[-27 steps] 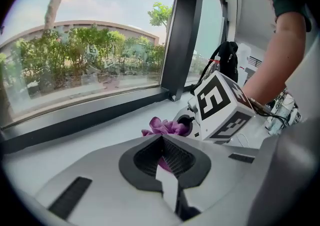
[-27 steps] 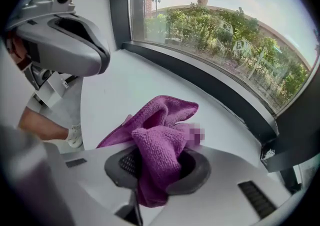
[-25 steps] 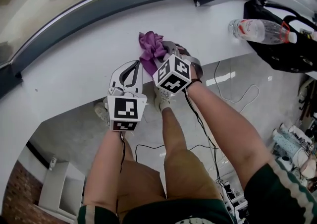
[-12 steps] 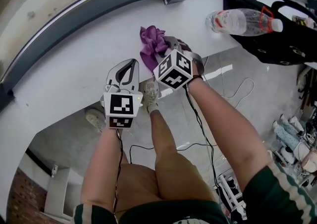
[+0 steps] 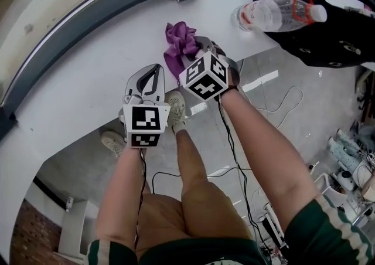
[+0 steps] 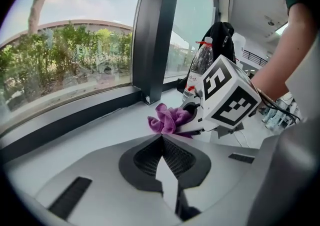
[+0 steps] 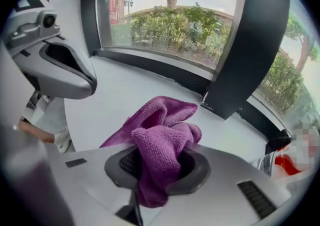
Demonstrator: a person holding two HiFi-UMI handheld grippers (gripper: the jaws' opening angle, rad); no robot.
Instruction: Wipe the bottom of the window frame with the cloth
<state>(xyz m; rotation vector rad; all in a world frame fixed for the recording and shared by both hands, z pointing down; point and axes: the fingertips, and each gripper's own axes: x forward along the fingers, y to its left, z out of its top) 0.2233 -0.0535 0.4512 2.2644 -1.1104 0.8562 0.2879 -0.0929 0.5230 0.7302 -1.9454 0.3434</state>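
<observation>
A purple cloth (image 5: 176, 44) (image 7: 160, 140) (image 6: 169, 118) is bunched up above the white sill (image 5: 76, 91). My right gripper (image 5: 188, 46) (image 7: 157, 167) is shut on the cloth, which bulges out between its jaws. The dark bottom rail of the window frame (image 5: 88, 12) (image 7: 155, 67) (image 6: 70, 120) runs along the sill's far edge, beyond the cloth. A dark vertical post (image 7: 250, 45) (image 6: 155, 35) rises from it. My left gripper (image 5: 153, 70) (image 6: 161, 137) is shut with nothing in it, over the sill just left of the right one.
A clear plastic bottle (image 5: 272, 12) lies on the sill at the right beside a black bag (image 5: 328, 20). Below the sill's near edge are the person's legs, a shoe (image 5: 176, 111) and cables (image 5: 234, 158) on the grey floor.
Both grippers and the cloth have shifted a little to the left along the sill; the post, bottle and bag now sit further left in the head view. Neither grip has changed.
</observation>
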